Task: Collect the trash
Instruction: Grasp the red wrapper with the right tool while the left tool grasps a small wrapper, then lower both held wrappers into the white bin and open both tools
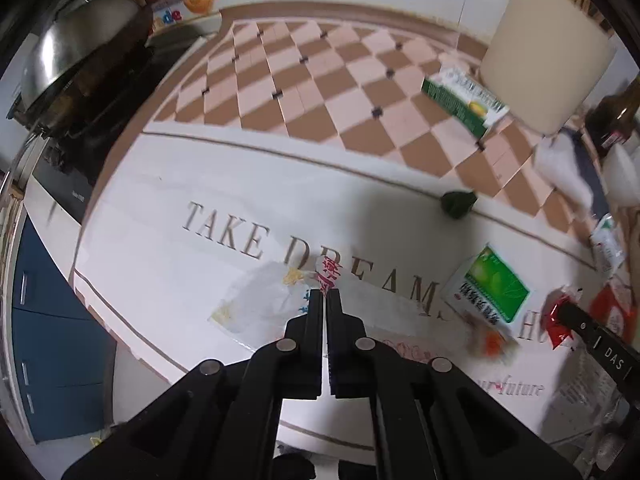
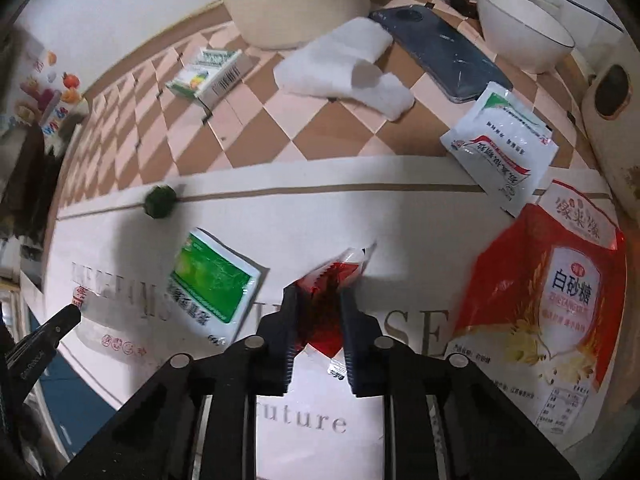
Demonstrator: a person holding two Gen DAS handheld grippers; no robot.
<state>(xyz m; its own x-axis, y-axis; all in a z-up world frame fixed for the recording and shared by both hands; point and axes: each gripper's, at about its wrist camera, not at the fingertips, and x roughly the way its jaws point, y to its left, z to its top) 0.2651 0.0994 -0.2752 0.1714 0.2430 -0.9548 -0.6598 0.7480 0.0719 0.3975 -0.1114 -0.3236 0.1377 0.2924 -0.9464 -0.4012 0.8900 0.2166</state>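
A crumpled red plastic sachet (image 2: 326,292) is held between the half-closed fingers of the right gripper (image 2: 316,300), above the near edge of the white printed tablecloth (image 2: 360,216). The left gripper (image 1: 325,294), almost closed, pinches a clear printed plastic wrapper (image 1: 268,300) toward the left edge. The cream cylindrical bin (image 2: 296,0) stands at the far edge, nearer to the right gripper.

Crumpled red wrapper (image 2: 326,300), clear wrapper (image 1: 260,300)

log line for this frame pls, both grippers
left gripper: shut on clear wrapper | right gripper: shut on red sachet | green-white packet: on table | bin: upright behind
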